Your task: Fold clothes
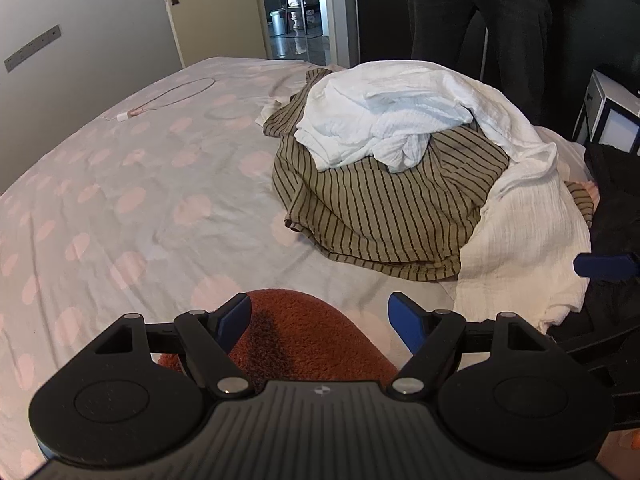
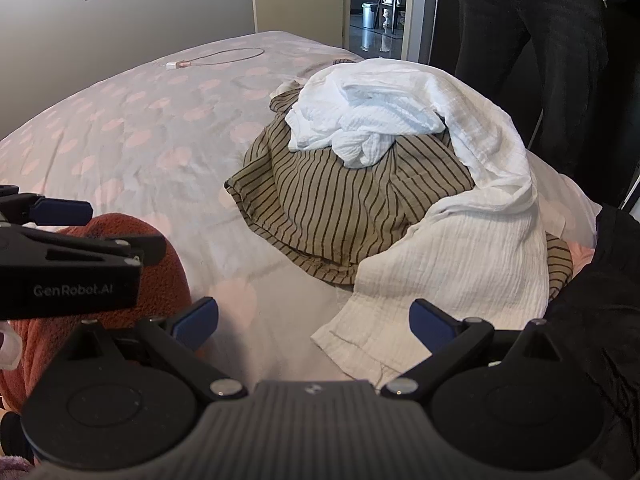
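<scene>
We find both the left gripper (image 1: 320, 320) and the right gripper (image 2: 314, 322) fully open and empty; we advise pinching the white garment's (image 2: 460, 276) hem just ahead of the right gripper first.

Both hand-held grippers (image 1: 320, 320) (image 2: 314, 320) wide open, empty

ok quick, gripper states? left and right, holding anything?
Left gripper: open, holding nothing, rust-red fleece garment below it.
Right gripper: open, holding nothing, above the white crinkled garment hem.
</scene>
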Tool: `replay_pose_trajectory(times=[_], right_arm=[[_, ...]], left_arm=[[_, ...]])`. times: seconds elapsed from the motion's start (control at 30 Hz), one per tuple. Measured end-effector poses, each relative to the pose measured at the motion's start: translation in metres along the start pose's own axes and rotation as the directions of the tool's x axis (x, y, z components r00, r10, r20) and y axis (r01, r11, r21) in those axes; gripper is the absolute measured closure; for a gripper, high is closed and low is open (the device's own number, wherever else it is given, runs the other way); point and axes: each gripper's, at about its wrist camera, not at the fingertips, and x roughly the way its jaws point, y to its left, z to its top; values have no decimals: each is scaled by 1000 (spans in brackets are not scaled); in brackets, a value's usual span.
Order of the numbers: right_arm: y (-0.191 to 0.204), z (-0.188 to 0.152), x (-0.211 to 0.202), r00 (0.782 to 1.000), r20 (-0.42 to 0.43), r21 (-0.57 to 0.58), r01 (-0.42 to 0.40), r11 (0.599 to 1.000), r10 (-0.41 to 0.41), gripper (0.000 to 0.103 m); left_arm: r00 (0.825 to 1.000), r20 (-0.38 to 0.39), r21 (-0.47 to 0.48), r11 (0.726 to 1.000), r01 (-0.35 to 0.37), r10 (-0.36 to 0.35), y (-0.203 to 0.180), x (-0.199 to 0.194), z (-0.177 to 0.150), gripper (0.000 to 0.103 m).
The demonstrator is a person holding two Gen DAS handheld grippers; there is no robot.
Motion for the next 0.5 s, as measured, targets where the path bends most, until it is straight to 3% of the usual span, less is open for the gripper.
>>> replay_pose_trajectory(times=[0.13,0.23,0.5], right_arm=[[-1,-4,1,1000,-6,3,3,1000,-3,0],[0,-1,1,1000,-11,8,5,1000,-5,0],[5,0,-3,1000,-11,0,-5,1000,5,0]], left_arm=[[1000,-5,-11,1000,16,-16,5,-1,-2,14],[1000,29,13,1000,-4,4,0,-6,-6,14],[1000,18,18,1000,-24,24,1,-5,-6,14]])
